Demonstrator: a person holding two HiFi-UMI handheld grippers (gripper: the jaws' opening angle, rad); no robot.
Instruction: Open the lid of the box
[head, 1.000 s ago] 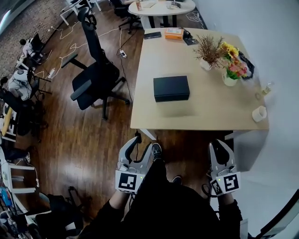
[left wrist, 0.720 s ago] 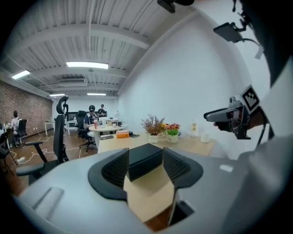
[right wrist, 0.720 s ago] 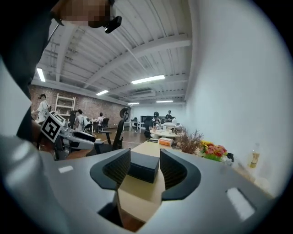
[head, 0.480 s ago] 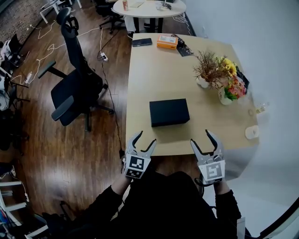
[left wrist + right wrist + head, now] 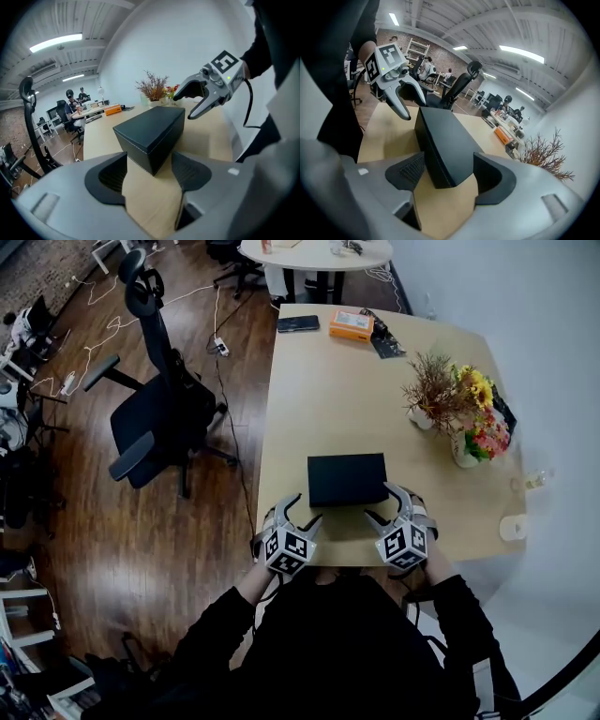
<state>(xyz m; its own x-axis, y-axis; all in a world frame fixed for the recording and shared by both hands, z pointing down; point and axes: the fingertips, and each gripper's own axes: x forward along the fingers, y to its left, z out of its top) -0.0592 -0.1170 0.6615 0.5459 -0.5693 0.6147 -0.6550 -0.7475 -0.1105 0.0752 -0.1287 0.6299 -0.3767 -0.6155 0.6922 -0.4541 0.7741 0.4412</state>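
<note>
The pale wooden table (image 5: 337, 371) bears the closed black box (image 5: 347, 479) near its front edge. Left gripper (image 5: 300, 510) and right gripper (image 5: 386, 504) face its near corners, jaws having just been opening, now wide apart, each framing a corner without pressing it

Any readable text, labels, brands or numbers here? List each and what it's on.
None readable.
black box: plain, no print seen.
orange box: any print too small to read.
left gripper, right gripper: cubes show square marker patterns, no words; both jaws have just been opening, a box corner in each gap, not gripped.
</note>
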